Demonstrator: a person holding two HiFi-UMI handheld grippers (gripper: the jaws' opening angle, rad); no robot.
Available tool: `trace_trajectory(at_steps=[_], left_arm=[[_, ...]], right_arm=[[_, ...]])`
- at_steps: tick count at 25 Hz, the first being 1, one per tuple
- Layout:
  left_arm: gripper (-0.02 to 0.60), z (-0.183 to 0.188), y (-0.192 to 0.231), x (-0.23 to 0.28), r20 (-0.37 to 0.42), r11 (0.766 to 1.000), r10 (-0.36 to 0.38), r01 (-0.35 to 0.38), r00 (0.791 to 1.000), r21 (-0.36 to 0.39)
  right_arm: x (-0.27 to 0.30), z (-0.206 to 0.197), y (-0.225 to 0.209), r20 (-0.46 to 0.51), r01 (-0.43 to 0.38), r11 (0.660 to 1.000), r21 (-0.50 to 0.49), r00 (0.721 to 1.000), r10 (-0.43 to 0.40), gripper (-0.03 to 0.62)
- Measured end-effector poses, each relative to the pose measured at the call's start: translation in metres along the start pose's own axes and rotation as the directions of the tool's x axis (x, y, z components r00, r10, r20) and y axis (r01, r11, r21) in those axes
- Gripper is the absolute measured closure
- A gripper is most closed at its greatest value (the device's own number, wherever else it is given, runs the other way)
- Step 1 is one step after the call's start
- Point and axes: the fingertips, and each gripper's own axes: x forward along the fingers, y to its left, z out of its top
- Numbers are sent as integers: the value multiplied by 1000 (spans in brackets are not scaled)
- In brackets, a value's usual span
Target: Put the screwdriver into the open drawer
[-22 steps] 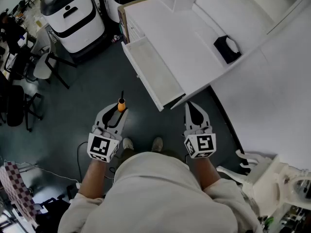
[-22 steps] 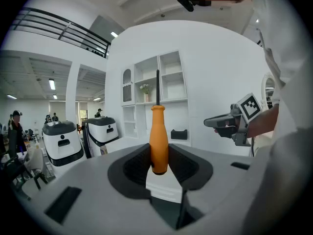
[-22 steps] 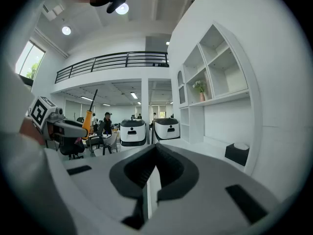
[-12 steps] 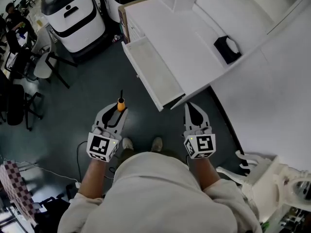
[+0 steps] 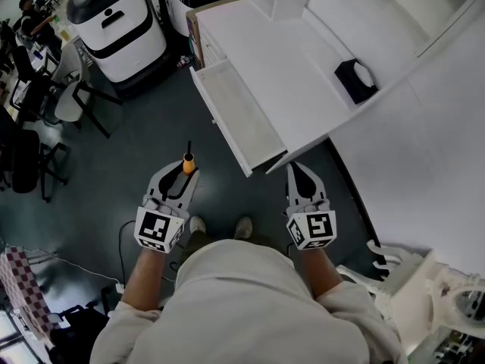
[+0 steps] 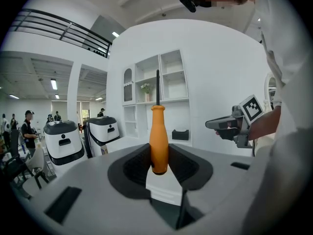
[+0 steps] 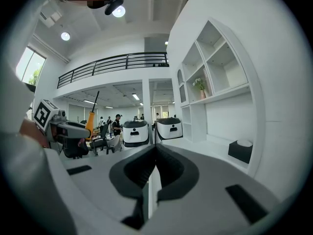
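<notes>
Screwdriver (image 5: 189, 160) stands upright, pinched in my left gripper (image 5: 184, 174), right gripper (image 5: 297, 167) closed and empty, so I must bring it above the open drawer (image 5: 235, 116) ahead, then lay it flat.

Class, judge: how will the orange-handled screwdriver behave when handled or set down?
Probably rolls: the screwdriver has a smooth, round handle. Likely stiff: its shaft stands straight above the left tongs. It may slip: only the handle's end is pinched.
</notes>
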Motion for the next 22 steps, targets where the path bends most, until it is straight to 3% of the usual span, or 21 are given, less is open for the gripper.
trace_trajectory(at_steps=[11, 22], left_arm=[[468, -7, 4, 16, -12, 999, 23, -23, 1000, -32], [468, -2, 67, 56, 7, 1000, -10, 10, 1000, -26]], right_arm=[[10, -10, -15, -35, -23, 1000, -5, 999, 23, 589], [62, -2, -13, -61, 23, 1000, -20, 998, -24, 591]])
